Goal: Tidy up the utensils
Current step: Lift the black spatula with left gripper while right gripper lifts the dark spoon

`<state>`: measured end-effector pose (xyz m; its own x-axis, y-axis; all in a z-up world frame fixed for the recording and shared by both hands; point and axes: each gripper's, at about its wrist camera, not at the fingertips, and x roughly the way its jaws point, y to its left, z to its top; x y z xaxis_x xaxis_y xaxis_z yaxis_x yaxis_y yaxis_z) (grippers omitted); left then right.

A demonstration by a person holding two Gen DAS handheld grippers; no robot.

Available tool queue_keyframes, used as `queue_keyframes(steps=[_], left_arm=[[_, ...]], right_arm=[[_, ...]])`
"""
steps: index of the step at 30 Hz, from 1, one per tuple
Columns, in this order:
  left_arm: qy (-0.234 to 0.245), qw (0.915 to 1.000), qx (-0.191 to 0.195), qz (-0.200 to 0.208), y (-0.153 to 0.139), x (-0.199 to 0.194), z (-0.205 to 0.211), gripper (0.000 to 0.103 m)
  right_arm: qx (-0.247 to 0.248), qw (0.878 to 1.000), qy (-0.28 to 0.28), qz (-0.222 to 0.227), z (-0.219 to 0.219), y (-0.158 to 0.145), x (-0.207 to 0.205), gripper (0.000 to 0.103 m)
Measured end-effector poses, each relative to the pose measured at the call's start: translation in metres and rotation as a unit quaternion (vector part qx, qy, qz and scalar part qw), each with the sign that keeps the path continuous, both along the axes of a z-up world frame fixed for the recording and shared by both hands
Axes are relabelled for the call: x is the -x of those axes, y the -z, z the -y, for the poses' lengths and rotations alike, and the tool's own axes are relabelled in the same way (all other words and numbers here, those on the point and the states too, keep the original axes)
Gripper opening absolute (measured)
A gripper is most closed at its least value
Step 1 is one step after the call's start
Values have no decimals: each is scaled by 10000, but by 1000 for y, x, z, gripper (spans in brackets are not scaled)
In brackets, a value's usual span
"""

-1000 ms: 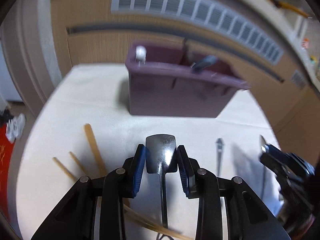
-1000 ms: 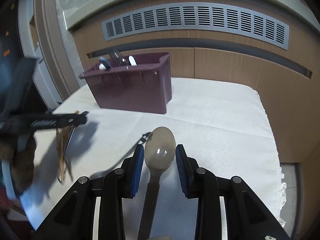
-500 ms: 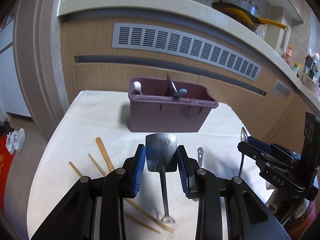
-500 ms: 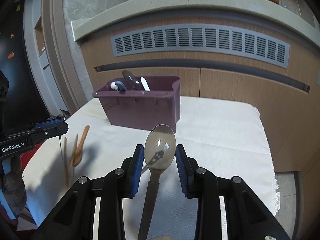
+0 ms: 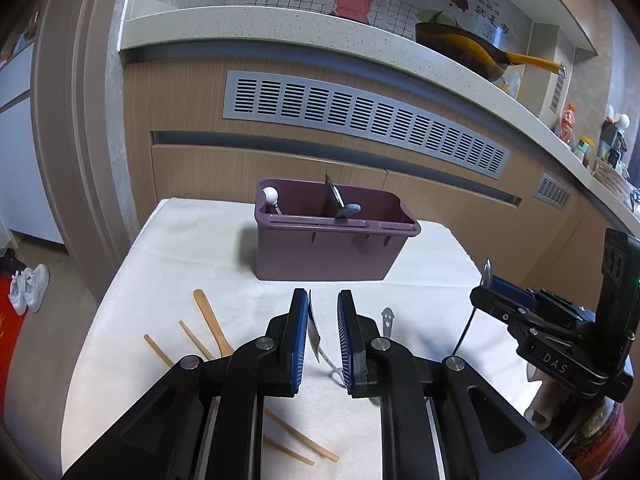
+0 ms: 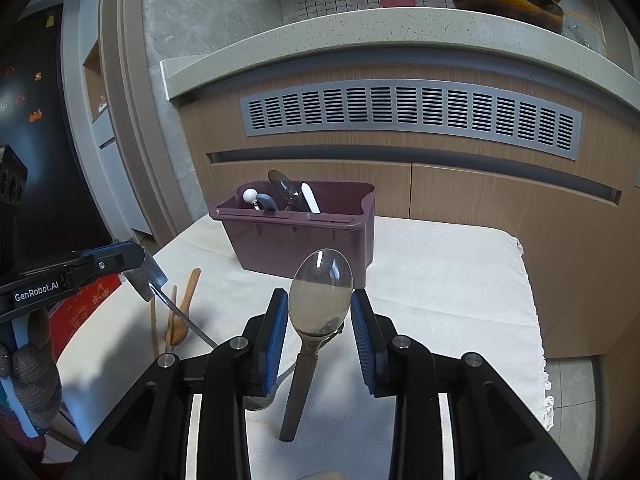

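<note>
Wooden utensils are the part not done yet: on the left side of the counter lie the chopsticks and a wooden spoon, all flat on the white cloth. A little to the right, my left hand-held gripper is clenched on a small metal spatula; its blade is edge-on between the blue pads and its handle hangs down. Just beside it a metal utensil with a smiley-face handle end lies on the cloth. Behind, in the middle, stands the purple caddy, and some utensils are already upright inside it, so part of the work is done. On the right, my right hand-held gripper grasps a metal spoon, bowl up, in the air before the caddy. I judge that the two held pieces go in next, then the ones on the cloth.
</note>
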<state>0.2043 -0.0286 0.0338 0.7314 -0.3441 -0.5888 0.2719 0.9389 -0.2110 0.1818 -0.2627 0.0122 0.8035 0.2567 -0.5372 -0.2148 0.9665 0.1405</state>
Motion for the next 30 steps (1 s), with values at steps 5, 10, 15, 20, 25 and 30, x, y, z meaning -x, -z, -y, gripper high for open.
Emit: queue_keyframes(steps=[5,10,15,20,25,30], left_arm=[[12,10000,-25,-40,3,0,1,15],[62,10000,-26,33,-1,3,2,9],[109,9997,-119,194,-9,8,5,6],[109,9996,-166,195,-7,9,8,5],[176,9995,-113,252,-6,8,8,5],[362,9988,-77,329,-7,9,11,7]], right_arm=[[-11,10000,-12,-24,0,1,0,30],[5,10000,-7,-9,0,1,0,30],[20,10000,1,7,0,1,0,30],[38,10000,-2,17,1,1,0,30],[52,10000,-16,15,1,1,1,30],[58,10000,-29,11,1,1,0,30]])
